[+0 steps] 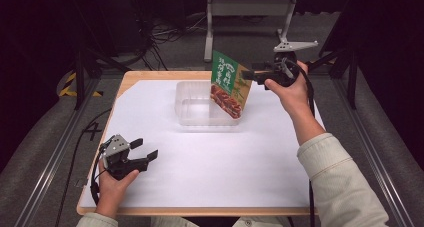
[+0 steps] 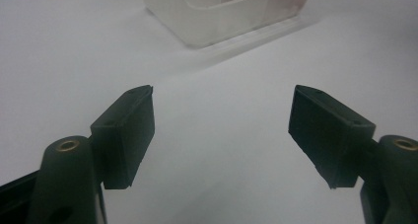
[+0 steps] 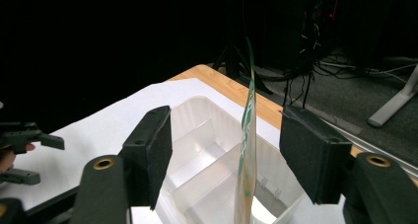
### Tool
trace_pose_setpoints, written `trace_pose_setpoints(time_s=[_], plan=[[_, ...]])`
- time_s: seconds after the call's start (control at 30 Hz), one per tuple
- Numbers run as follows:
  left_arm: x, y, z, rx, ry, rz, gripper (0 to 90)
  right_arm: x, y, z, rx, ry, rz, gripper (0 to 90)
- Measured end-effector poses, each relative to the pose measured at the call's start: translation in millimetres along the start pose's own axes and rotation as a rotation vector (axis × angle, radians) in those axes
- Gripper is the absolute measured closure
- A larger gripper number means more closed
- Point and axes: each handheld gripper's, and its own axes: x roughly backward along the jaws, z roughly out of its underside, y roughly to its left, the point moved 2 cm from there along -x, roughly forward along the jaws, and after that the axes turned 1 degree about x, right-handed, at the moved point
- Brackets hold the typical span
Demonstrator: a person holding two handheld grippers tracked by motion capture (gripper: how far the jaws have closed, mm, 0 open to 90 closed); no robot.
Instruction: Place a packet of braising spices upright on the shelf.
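Note:
A green and red snack packet [image 1: 227, 84] stands tilted in the right end of a clear plastic tray [image 1: 186, 118] with compartments, at the back middle of the table. My right gripper [image 1: 247, 76] is at the packet's upper right edge. In the right gripper view the packet [image 3: 246, 150] shows edge-on between the jaws, above the tray [image 3: 197, 135]; my right gripper [image 3: 224, 113] is open and its pads stand clear of the packet. My left gripper [image 1: 145, 148] rests open near the front left of the table with nothing in it, and its jaws [image 2: 222, 93] point toward the tray [image 2: 222, 17].
A white sheet [image 1: 215, 162] covers most of the wooden table [image 1: 150, 75]. Behind the table stand a grey metal frame [image 1: 247, 9] and loose cables [image 1: 165, 34] on the floor. Metal rails [image 1: 55, 152] run along both sides.

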Motion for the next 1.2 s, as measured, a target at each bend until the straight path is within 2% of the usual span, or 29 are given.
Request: trace_pose_setpoints(time_s=[0.23, 0.3, 0.5, 0.83, 1.2], plan=[[-2.3, -1.1, -2.3, -0.002, -0.006, 0.004, 26.4, 29.0, 8.3, 8.9, 0.024, -0.04, -0.018, 34.1], [-2.4, -1.2, -2.5, -0.001, -0.007, 0.005, 26.4, 32.1, 9.4, 10.1, 0.027, -0.041, -0.021, 33.8], [-2.9, -1.4, -3.1, 0.003, -0.008, 0.007, 26.3, 58.5, 18.7, 20.3, 0.063, -0.058, -0.04, 30.9], [-2.3, -1.2, -3.2, 0.001, -0.012, 0.002, 26.2, 76.9, 25.9, 35.0, 0.108, -0.051, -0.037, 25.7], [-0.9, -1.6, -3.2, 0.006, -0.013, 0.0, 26.1, 86.1, 37.4, 66.9, 0.153, -0.047, -0.033, 22.6]])
